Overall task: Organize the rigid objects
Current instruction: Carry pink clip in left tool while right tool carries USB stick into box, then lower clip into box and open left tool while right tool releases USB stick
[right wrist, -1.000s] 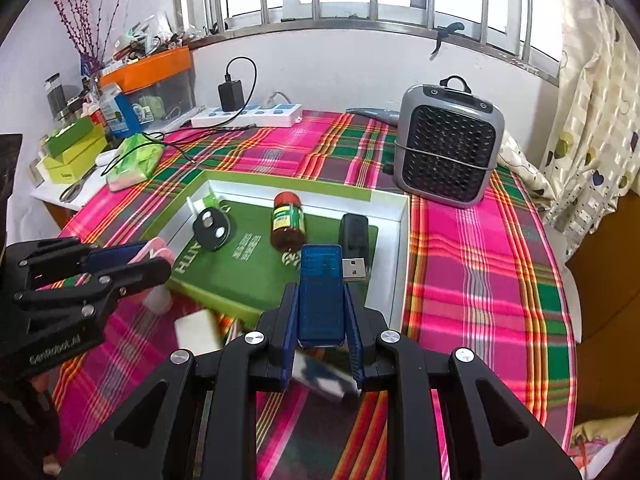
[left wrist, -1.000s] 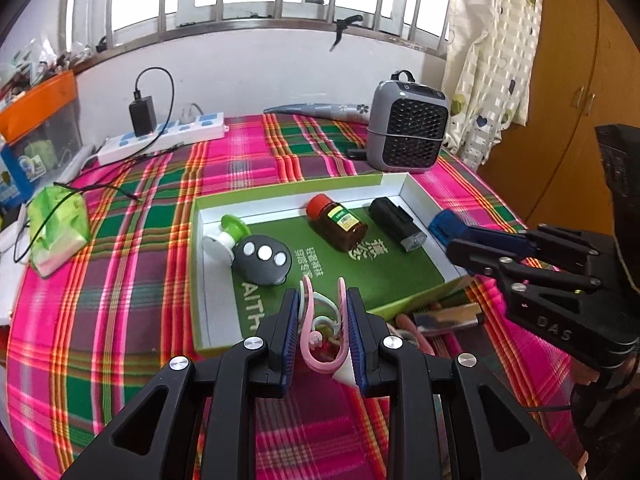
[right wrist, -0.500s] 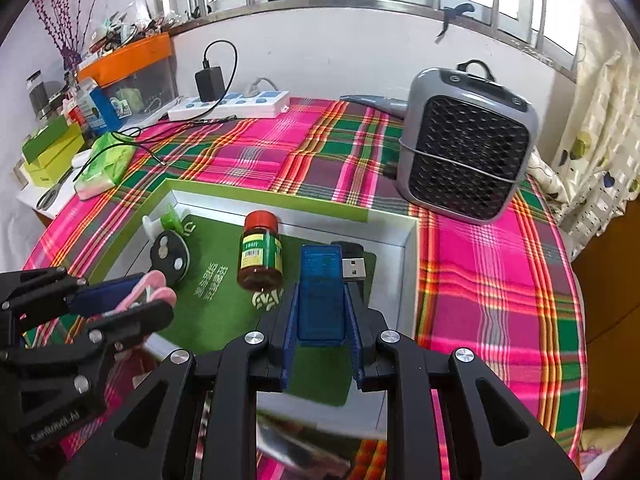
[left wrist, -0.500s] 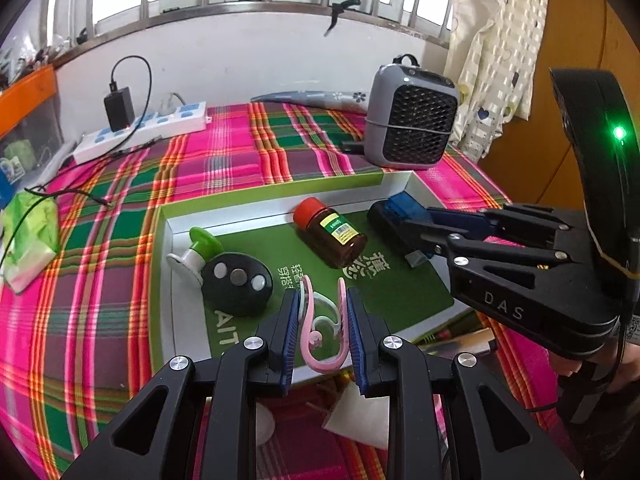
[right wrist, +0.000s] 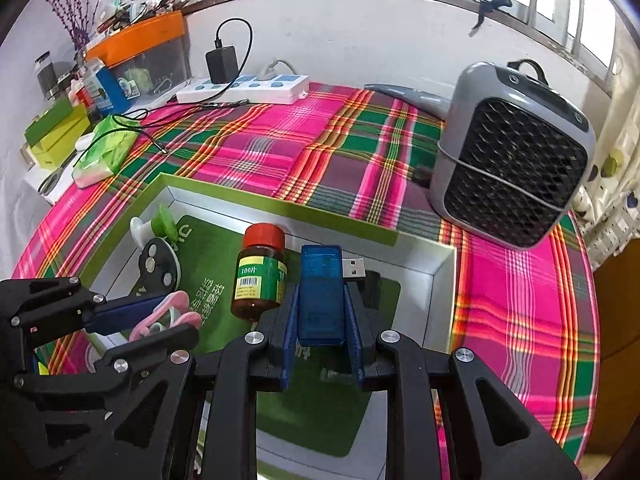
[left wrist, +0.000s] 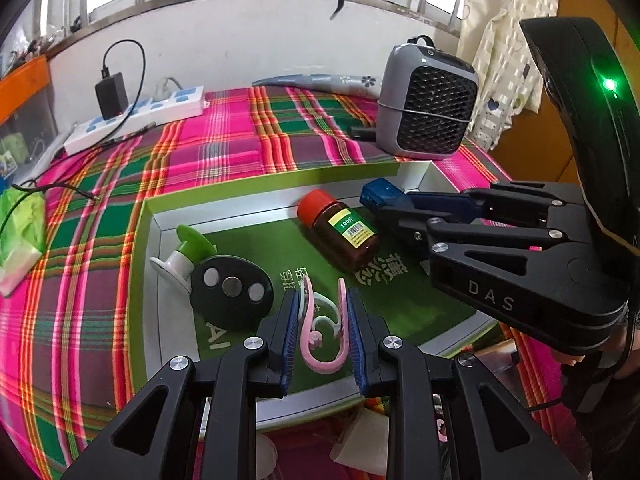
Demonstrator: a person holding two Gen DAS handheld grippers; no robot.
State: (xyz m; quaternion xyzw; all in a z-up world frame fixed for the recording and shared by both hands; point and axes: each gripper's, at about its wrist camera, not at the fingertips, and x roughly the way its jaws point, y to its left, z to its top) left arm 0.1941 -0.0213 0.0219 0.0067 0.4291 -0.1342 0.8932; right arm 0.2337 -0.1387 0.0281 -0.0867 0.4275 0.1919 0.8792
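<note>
The left gripper (left wrist: 322, 322) is closed on a pink hook-shaped clip (left wrist: 320, 332), its blue pads (left wrist: 289, 332) pressing the clip from both sides. It holds the clip above the near part of a shallow green-rimmed box (left wrist: 256, 192) that sits on a pink and green plaid tablecloth (left wrist: 224, 148).

The right gripper (right wrist: 321, 320) is clamped on a translucent blue USB card reader (right wrist: 321, 292), whose metal plug juts out to the right past the fingertip. It holds the reader over the box's right side, just above a black rectangular object (right wrist: 372, 286) that is mostly hidden; it may be a small battery pack, but the view is too blocked to be sure.

Inside the box, on its green printed floor, lie a brown bottle with a red cap (left wrist: 340, 234) on its side, a black oval remote with three buttons (left wrist: 232, 292), and a white and green suction hook (left wrist: 186, 254) touching the remote's far edge.

Beyond the box stand a grey portable fan heater (right wrist: 516, 160) and a white power strip (right wrist: 244, 88) with a black charger plugged in.
</note>
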